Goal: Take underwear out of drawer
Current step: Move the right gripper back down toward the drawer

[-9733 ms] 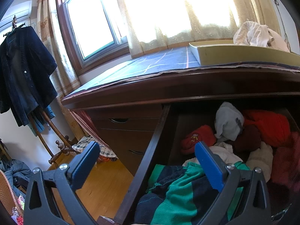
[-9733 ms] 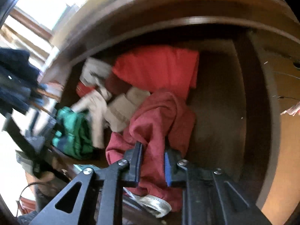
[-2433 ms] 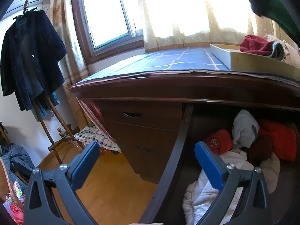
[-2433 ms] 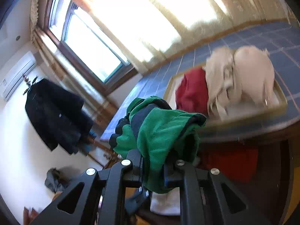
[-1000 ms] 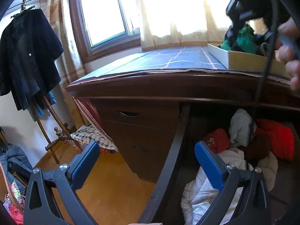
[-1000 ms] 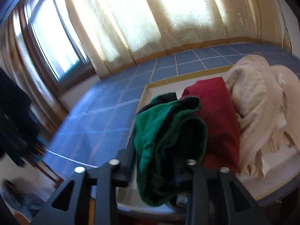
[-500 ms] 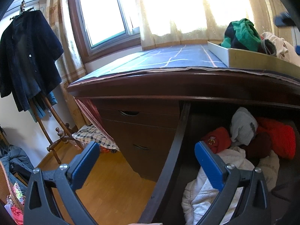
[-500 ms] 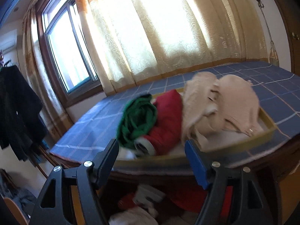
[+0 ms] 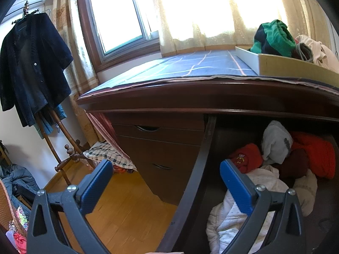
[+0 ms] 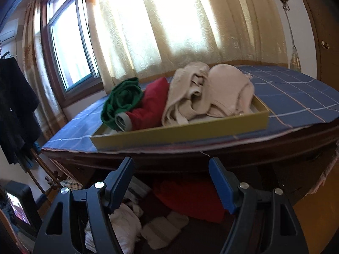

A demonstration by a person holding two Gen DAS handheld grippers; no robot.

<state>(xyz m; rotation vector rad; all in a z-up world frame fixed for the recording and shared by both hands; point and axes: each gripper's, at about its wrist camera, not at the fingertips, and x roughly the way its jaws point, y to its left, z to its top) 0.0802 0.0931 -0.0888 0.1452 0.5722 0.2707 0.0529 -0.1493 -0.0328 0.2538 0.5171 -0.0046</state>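
Note:
The green and navy underwear (image 10: 121,97) lies bunched at the left end of the yellow tray (image 10: 180,131) on the dresser top, beside a red garment (image 10: 152,105) and beige ones (image 10: 203,89). My right gripper (image 10: 170,163) hangs open in front of and below the tray; its jaws have just been opening and nothing is between them. Below it is the open drawer with red (image 10: 188,194) and white clothes (image 10: 125,218). My left gripper (image 9: 165,165) is open and empty over the drawer's left wall (image 9: 199,169). The left wrist view also shows the green underwear (image 9: 275,36) in the tray (image 9: 286,63).
A blue checked cloth (image 9: 190,65) covers the dresser top. Shut drawers (image 9: 159,148) sit left of the open one. A dark coat (image 9: 31,63) hangs on a wooden rack at the left, above a wood floor (image 9: 127,201). The drawer holds white (image 9: 254,186) and red (image 9: 313,154) clothes.
The right gripper opened, left the green underwear in the tray, and drew back and down toward the drawer front. The left gripper has stayed put.

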